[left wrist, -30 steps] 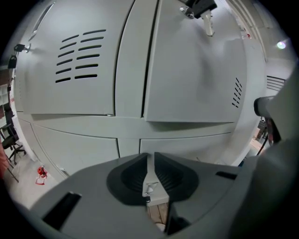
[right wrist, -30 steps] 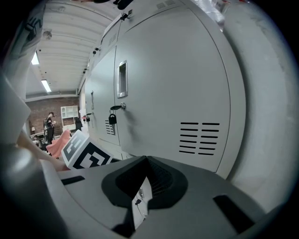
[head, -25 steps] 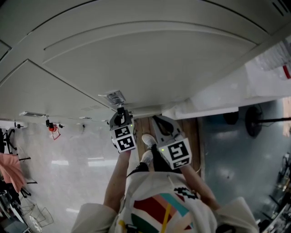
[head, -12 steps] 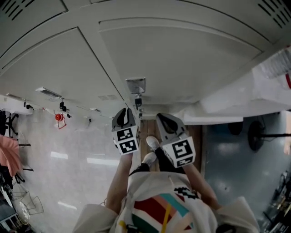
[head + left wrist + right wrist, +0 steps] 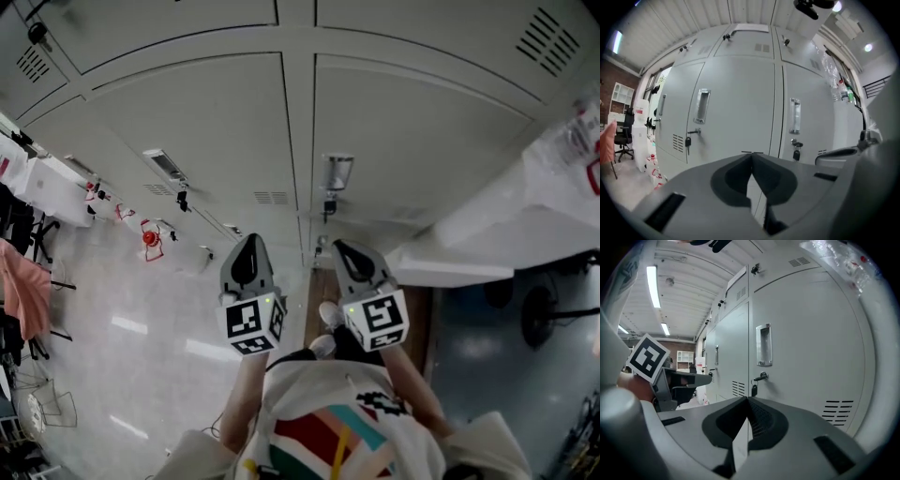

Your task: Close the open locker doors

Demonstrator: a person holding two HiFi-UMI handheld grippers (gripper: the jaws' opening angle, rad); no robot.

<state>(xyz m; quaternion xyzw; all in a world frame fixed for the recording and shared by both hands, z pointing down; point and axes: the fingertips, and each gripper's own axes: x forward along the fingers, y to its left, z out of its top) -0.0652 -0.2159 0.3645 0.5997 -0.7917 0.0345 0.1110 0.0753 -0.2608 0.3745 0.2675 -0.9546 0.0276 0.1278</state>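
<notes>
Right now the grey locker doors facing you all sit flush & shut. Your left gripper is raised near them, jaws just closed together, nothing between. Right gripper is just beside it, jaws also together, empty. A recessed handle w/ a key below sits ahead.

The person wears a cream short-sleeved T-shirt printed with red, teal, yellow and green stripes, dark trousers and white shoes. The left hand-held gripper and right hand-held gripper are grey tapering shells. Each bears a white marker cube with black squares and a small green light.
</notes>
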